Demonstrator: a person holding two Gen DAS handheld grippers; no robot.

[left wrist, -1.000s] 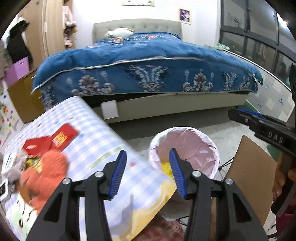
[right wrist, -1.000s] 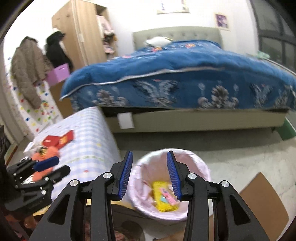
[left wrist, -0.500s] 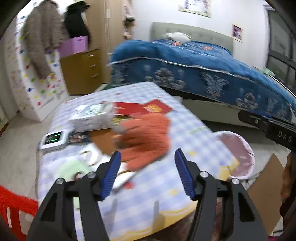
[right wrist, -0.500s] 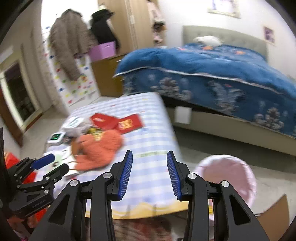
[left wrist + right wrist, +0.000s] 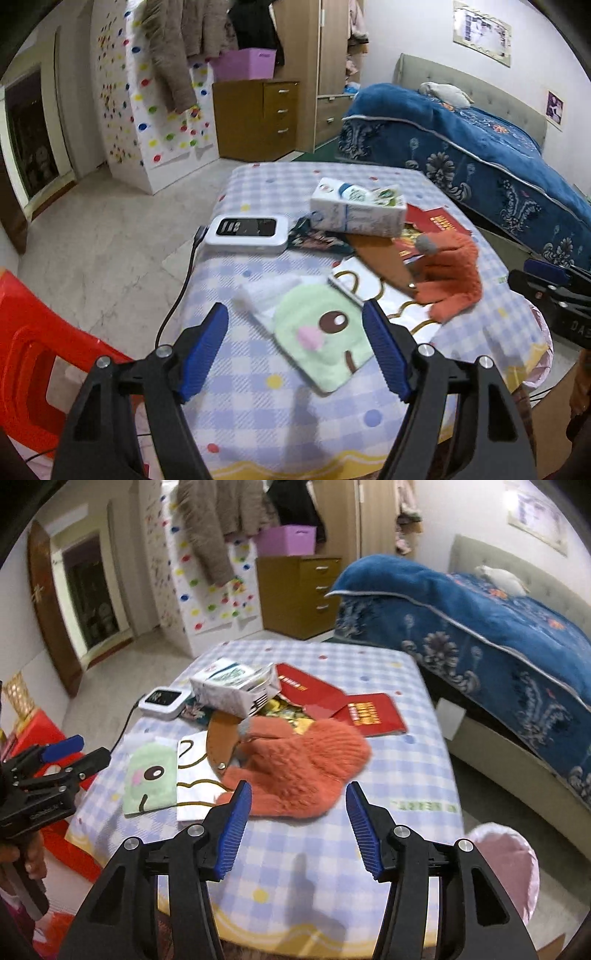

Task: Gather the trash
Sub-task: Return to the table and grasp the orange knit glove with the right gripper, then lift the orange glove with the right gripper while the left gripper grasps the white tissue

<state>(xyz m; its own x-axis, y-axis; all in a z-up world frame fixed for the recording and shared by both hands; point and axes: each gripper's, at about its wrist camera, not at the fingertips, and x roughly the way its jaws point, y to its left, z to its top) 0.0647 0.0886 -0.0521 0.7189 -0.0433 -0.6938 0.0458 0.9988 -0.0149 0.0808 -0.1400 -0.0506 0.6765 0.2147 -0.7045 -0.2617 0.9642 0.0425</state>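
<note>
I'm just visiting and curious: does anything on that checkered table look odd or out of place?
Yes. A white carton lies tipped on its side atop a jumbled pile, its torn-open end toward the red envelopes. An orange fuzzy glove sprawls over a brown sheath-like piece and yellow wrappers.

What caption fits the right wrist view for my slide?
Open right claw above an orange glove on the cluttered checked table, pink bin alongside.
</note>
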